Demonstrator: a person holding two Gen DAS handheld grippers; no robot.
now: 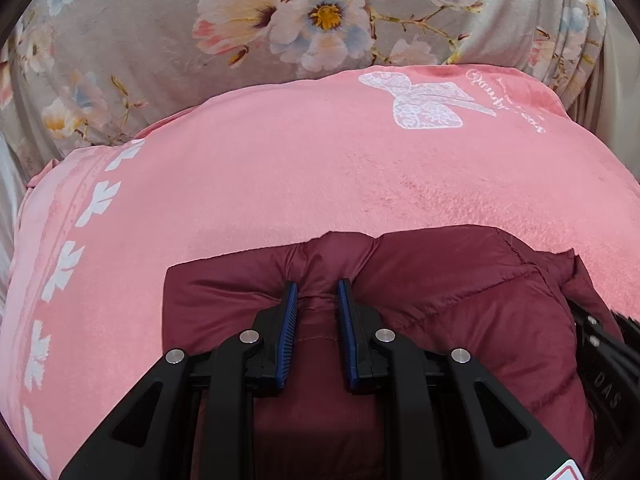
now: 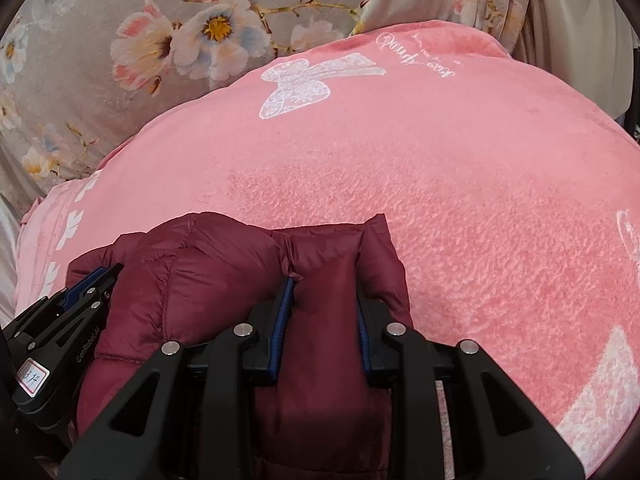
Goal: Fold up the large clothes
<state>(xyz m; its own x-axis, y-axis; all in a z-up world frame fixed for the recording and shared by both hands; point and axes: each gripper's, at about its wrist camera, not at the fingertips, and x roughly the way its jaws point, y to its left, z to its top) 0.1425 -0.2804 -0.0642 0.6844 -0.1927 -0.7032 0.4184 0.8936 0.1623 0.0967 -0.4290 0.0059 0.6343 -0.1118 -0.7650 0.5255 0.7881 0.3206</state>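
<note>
A maroon puffer jacket (image 1: 460, 300) lies bunched on a pink fleece blanket (image 1: 280, 168). The left gripper (image 1: 318, 288) and the right gripper (image 2: 324, 292) each pinch a fold of its padding. Floral bedding (image 1: 140, 40) lies beyond.

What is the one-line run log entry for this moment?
left tool: shut on maroon jacket | right tool: shut on maroon jacket | surface: pink blanket

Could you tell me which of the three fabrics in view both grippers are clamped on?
The quilted maroon puffer jacket; left gripper and right gripper pinch it. The pink butterfly blanket and floral sheet lie untouched.
</note>
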